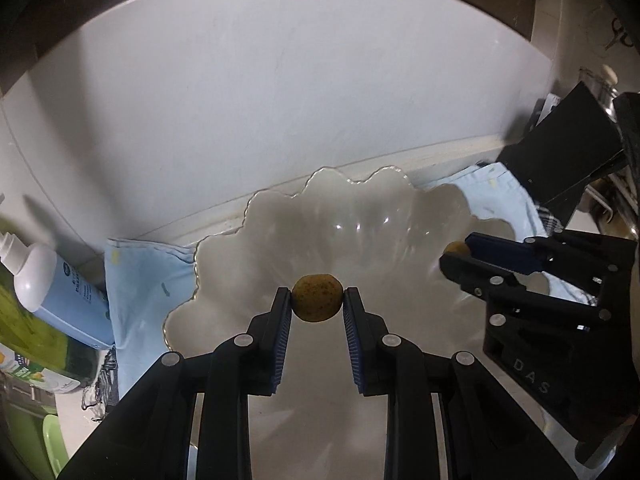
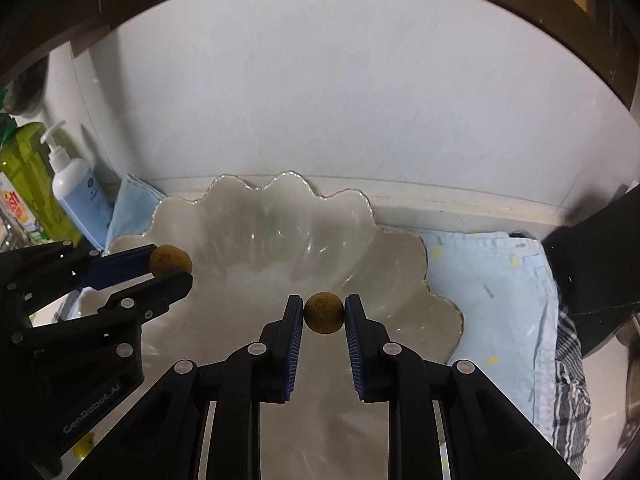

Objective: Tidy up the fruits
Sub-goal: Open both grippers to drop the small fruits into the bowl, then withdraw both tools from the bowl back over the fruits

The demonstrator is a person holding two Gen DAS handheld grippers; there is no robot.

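Note:
A white scalloped bowl (image 1: 380, 208) (image 2: 248, 216) stands on a light blue cloth. My left gripper (image 1: 317, 300) is shut on a small round yellow-brown fruit (image 1: 317, 298) and holds it over the bowl. It also shows in the right wrist view (image 2: 170, 268), at the bowl's left rim with its fruit (image 2: 171, 259). My right gripper (image 2: 323, 313) is shut on a second small yellow-brown fruit (image 2: 323, 312) over the bowl. It also shows in the left wrist view (image 1: 456, 254), at the bowl's right side, its fruit (image 1: 457, 247) partly hidden by the fingers.
A light blue cloth (image 2: 492, 280) (image 1: 140, 280) lies under the bowl, against a pale wall. A white and blue pump bottle (image 2: 76, 196) (image 1: 52, 292) and a green bottle (image 2: 24, 176) stand at the left. A black box (image 2: 596, 256) (image 1: 568, 152) stands at the right.

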